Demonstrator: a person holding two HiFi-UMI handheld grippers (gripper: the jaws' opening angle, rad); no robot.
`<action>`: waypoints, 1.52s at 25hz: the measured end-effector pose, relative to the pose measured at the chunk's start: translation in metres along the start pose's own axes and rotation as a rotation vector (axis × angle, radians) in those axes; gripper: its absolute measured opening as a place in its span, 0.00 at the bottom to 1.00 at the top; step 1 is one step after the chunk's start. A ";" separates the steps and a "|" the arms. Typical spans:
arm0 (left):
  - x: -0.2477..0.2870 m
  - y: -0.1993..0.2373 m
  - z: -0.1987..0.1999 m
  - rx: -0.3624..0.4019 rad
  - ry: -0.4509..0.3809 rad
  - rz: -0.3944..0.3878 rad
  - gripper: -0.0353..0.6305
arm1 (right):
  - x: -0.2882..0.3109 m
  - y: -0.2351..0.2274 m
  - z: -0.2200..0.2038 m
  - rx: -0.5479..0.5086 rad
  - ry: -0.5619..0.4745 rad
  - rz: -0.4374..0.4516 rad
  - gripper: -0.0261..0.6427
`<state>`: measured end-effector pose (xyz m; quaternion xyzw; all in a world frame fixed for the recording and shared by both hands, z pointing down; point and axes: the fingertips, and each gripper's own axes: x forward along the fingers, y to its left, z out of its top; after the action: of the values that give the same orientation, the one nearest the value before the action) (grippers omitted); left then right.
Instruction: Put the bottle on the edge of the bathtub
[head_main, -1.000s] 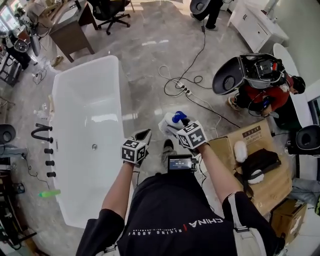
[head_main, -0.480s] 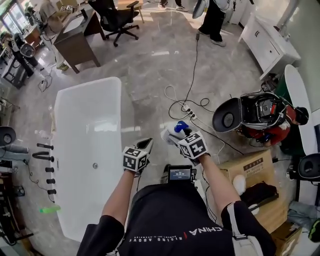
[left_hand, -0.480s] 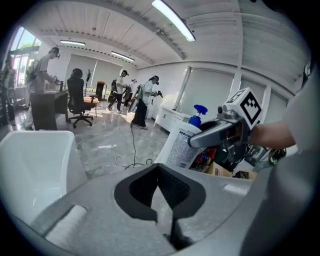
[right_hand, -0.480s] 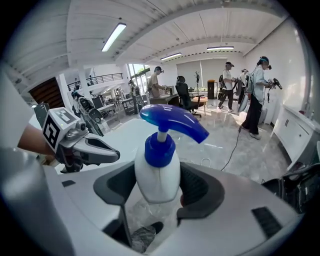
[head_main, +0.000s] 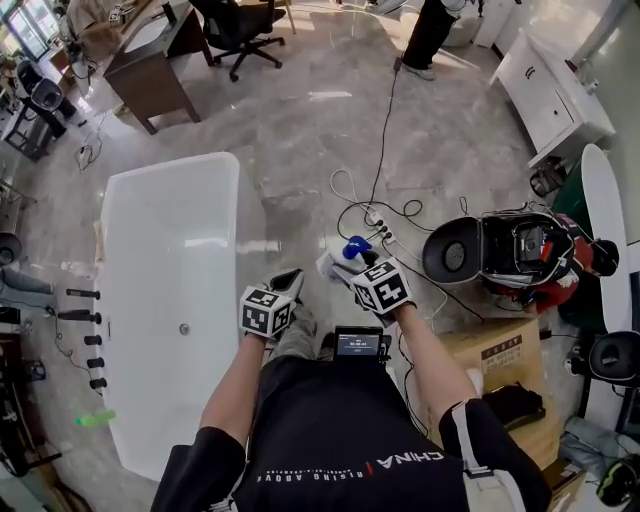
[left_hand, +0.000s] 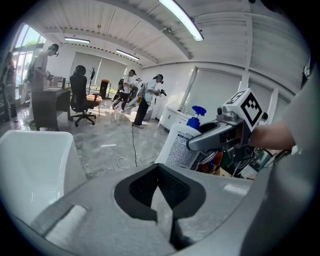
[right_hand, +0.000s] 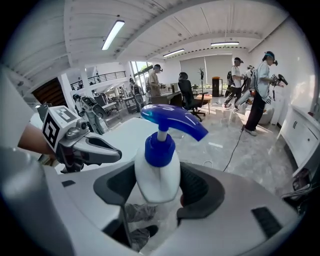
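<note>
Grey floor (head_main: 300, 130), bottle (right_hand: 157, 175) between right gripper (right_hand: 159, 192) jaws

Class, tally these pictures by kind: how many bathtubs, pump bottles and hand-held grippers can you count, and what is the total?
bathtub: 1
pump bottle: 1
grippers: 2, the left gripper and the right gripper
Total: 4

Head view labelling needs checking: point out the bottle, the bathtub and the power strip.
bottle (head_main: 332, 265), head view, white body.
bathtub (head_main: 243, 200), head view, right rim.
power strip (head_main: 378, 224), head view, its middle.
</note>
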<state>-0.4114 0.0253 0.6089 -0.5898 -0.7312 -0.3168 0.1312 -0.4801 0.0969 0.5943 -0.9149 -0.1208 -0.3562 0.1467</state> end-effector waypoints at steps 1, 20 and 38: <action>0.005 0.006 0.005 -0.001 0.000 -0.001 0.07 | 0.005 -0.006 0.006 -0.002 0.001 0.000 0.44; 0.113 0.183 0.165 0.002 -0.026 -0.062 0.07 | 0.136 -0.132 0.184 -0.011 0.001 -0.091 0.44; 0.181 0.299 0.249 -0.007 -0.017 -0.030 0.07 | 0.236 -0.211 0.288 -0.023 0.002 -0.050 0.44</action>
<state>-0.1321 0.3514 0.6127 -0.5818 -0.7399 -0.3162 0.1183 -0.2021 0.4222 0.5924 -0.9129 -0.1393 -0.3619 0.1274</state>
